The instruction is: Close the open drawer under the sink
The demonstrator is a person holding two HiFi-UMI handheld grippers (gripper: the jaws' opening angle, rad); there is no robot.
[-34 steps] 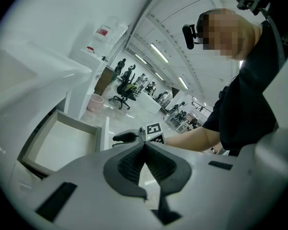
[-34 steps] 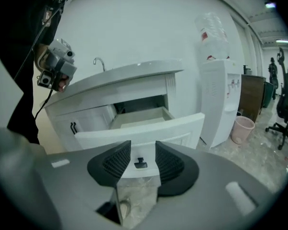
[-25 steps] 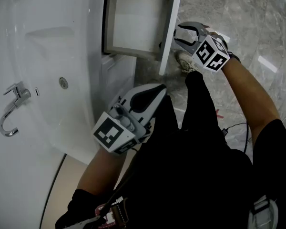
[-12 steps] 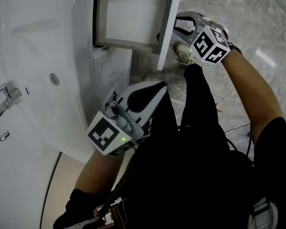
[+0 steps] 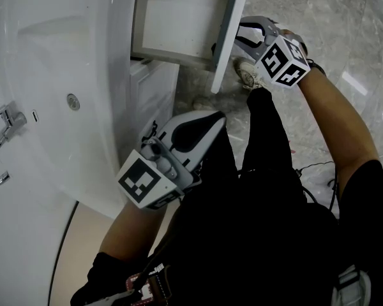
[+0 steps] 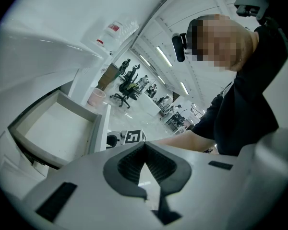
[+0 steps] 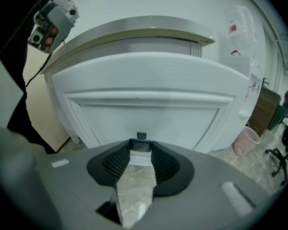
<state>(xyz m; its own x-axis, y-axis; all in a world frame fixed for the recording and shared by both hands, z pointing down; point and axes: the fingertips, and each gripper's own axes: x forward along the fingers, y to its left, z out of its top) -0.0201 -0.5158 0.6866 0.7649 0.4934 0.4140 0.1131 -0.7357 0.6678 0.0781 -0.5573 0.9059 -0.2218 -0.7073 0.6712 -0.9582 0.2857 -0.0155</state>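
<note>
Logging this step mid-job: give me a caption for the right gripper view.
Open right tongs frame the dark handle on the white drawer front.

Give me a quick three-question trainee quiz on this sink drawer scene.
1. True or false: the drawer under the sink is fully shut.
2. Which gripper is at the drawer's front panel? A left gripper, B right gripper.
3. Fill in: between the right gripper's jaw tips sits the drawer's dark ____.

Key: 1 false, the drawer stands pulled out. 2 B. 3 handle; those jaws have just been closing slightly, with the handle between them.
</note>
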